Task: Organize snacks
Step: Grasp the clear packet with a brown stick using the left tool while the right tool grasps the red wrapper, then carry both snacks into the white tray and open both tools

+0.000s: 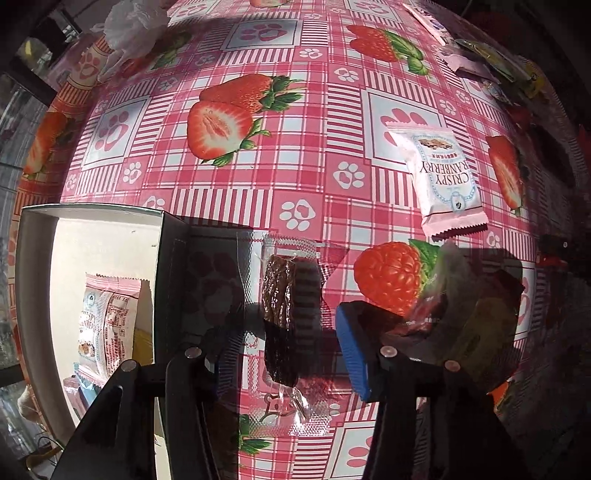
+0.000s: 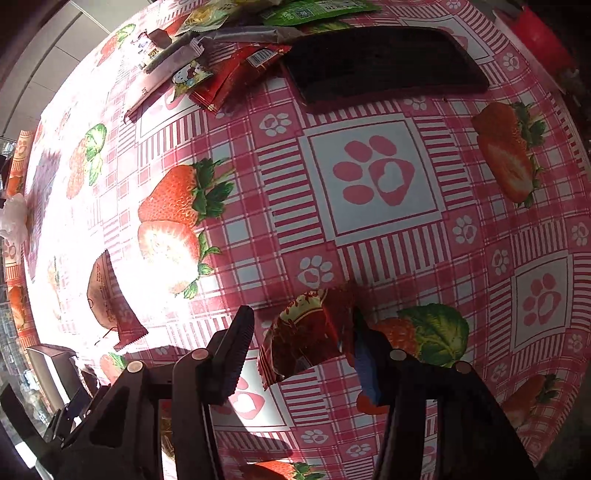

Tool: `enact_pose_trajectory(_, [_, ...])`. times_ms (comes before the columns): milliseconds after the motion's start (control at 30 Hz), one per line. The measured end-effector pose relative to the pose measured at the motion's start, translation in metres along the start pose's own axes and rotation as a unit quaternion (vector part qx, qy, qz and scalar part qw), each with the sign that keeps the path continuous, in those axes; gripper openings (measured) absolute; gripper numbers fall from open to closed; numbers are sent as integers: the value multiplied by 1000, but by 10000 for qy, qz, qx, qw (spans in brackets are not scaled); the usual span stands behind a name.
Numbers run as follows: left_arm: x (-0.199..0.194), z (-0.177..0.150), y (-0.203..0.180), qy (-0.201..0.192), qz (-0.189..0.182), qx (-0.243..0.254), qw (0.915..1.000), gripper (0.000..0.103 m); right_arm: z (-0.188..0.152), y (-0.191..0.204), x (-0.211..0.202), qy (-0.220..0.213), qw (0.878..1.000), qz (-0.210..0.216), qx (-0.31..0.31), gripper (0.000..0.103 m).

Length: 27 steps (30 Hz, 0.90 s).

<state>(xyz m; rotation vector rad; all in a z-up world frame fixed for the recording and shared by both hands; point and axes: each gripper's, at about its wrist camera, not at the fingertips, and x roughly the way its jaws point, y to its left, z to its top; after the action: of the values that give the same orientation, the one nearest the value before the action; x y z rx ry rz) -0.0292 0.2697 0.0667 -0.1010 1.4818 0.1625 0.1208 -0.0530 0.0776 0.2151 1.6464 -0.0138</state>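
Observation:
In the left wrist view my left gripper (image 1: 282,347) is open, its fingers on either side of a clear-wrapped dark brown snack bar (image 1: 280,317) lying on the strawberry tablecloth. A white open box (image 1: 37,266) at the left holds a pink Crispy Cranberry packet (image 1: 107,321). Another pink Crispy Cranberry packet (image 1: 443,177) lies on the cloth at the right. In the right wrist view my right gripper (image 2: 303,347) is open around a red and yellow snack packet (image 2: 306,336); its right finger touches the packet's edge.
A dark flat tray (image 2: 384,62) lies far across the table. Several snack packets (image 2: 229,70) are piled at the far left of it. A pink packet (image 2: 107,299) lies at the left in bright sun. A white plastic bag (image 1: 129,26) sits at the far edge.

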Motion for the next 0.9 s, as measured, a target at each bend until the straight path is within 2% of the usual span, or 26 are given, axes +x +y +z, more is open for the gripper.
enact_pose_trajectory(67, [-3,-1,-9,-14,-48,164,9999,39,-10,0,-4,54,9999,156,20,35])
enact_pose_trajectory(167, [-12,-6,-11,-28,-323,151,9994,39,-32,-18,-12,65,9993,371,42,35])
enact_pose_trajectory(300, [-27,-20,-9,-68,-446,299,9985,39,-64,-22,-22,147,9982,503,-280,35])
enact_pose_trajectory(533, [-44,-57,-10,-45,-436,671,9968,39,-127,-14,-29,433,9950,680,-587,35])
enact_pose_trajectory(667, [-57,-74,-1,-94,-463,710,9964,39,-147,6,-35,488,9927,734,-822,35])
enact_pose_trajectory(733, [-67,-79,14,-143,-487,651,9966,39,-146,19,-37,509,9910,775,-969,35])
enact_pose_trajectory(900, [-87,-81,46,-366,-470,311,9977,39,-145,80,-35,497,9847,797,-1471,35])
